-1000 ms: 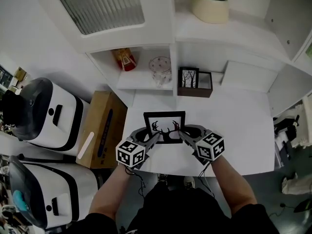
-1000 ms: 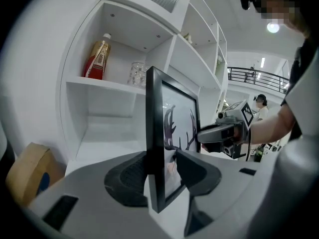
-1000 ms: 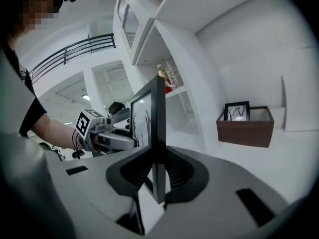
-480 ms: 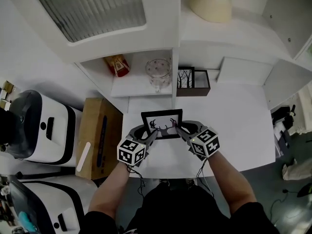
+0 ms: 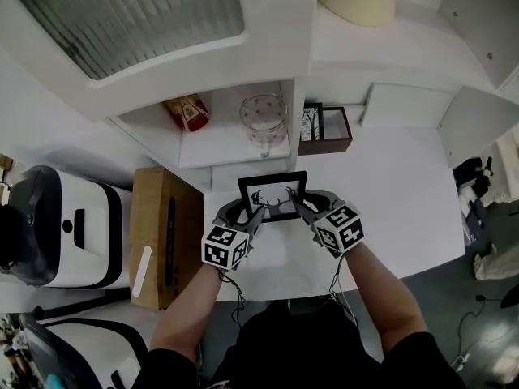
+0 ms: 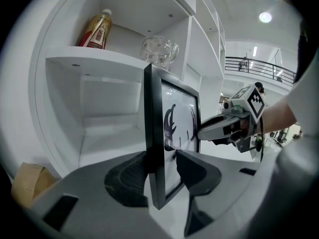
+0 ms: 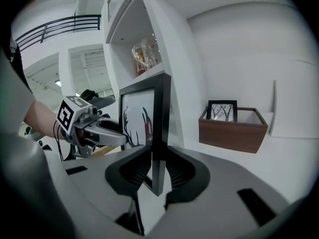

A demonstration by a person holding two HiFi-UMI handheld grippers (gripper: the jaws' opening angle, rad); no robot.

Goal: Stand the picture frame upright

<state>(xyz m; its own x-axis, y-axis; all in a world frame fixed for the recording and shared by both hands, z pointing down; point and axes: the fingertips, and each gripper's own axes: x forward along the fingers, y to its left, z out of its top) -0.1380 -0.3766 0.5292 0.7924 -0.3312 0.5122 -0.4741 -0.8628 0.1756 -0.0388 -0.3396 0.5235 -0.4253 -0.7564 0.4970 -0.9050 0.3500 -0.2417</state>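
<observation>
While upright, picture frame between jaws

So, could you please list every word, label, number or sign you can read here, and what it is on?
Nothing here can be read for certain.
The bottle on the shelf: red label, print too blurred.
The cardboard box: dark stripe, too small to read.
The marker cubes: black-and-white square patterns, no letters.
The picture frame: antler silhouette, no words.
</observation>
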